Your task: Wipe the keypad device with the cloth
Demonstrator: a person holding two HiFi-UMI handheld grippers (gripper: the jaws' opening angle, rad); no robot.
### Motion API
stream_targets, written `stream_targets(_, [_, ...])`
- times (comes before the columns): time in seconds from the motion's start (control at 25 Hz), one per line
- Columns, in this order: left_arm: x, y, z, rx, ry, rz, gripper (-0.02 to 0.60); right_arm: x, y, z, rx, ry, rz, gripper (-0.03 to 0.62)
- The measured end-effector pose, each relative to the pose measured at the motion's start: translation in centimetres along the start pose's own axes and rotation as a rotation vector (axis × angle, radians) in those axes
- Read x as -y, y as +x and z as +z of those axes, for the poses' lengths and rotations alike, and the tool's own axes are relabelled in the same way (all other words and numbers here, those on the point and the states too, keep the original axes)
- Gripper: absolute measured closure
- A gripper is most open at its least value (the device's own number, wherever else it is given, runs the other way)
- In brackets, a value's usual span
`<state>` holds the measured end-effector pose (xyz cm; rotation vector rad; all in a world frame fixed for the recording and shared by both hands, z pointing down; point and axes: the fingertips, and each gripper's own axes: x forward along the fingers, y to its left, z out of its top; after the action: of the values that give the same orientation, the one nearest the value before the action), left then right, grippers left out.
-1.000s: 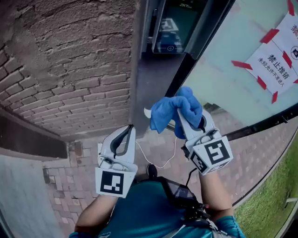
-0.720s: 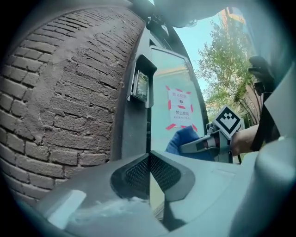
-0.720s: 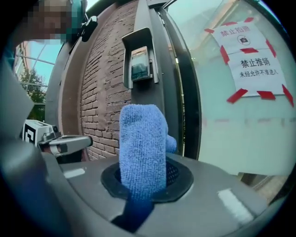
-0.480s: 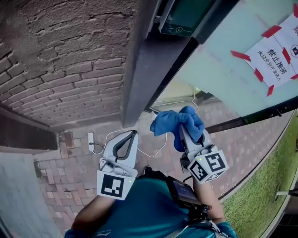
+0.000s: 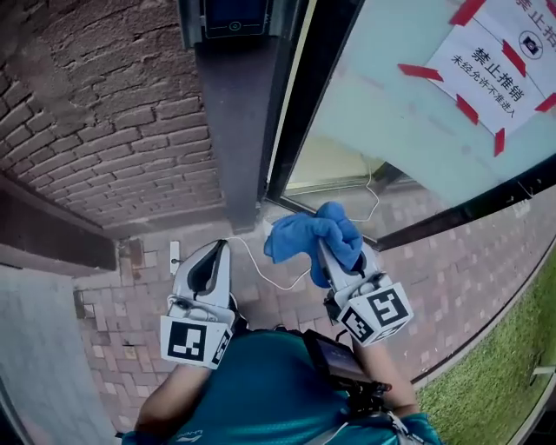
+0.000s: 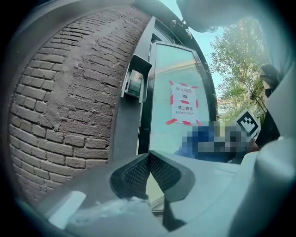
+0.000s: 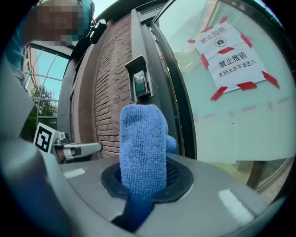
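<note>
The keypad device (image 5: 233, 15) is a dark panel with a screen, fixed to the grey door post at the top of the head view; it also shows as the keypad device (image 6: 135, 82) and the keypad device (image 7: 140, 83), well ahead of both grippers. My right gripper (image 5: 323, 246) is shut on a blue cloth (image 5: 310, 235), and the cloth (image 7: 142, 148) stands up out of its jaws. My left gripper (image 5: 208, 254) is shut with nothing in it, low beside the post, to the left of the right one.
A brick wall (image 5: 104, 130) runs to the left of the post. A glass door (image 5: 408, 113) with a taped white notice (image 5: 486, 74) lies to the right. A white cable (image 5: 261, 269) trails over the brick paving (image 5: 130, 313) below. Grass (image 5: 504, 382) borders the lower right.
The head view has swung, so the keypad device has gone from upper right to top centre. Both grippers have dropped slightly lower and stay shut, the cloth still in the right one.
</note>
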<state>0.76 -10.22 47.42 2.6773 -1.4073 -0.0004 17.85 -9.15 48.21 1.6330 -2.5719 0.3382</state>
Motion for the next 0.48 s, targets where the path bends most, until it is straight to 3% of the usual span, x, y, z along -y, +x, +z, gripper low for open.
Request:
stream_targets(0.28, [7.9, -3.7, -2.4, -0.059, 0.004, 0.063, 0.583, 1.8, -8.3, -3.1, 0.011, 0.023, 0.077, 0.546])
stream_targets(0.48, [11.8, -7.0, -4.1, -0.113, 0.011, 0.076, 0.583, 0.3, -12.2, -5.0, 0.004, -0.010, 0.147, 0.546])
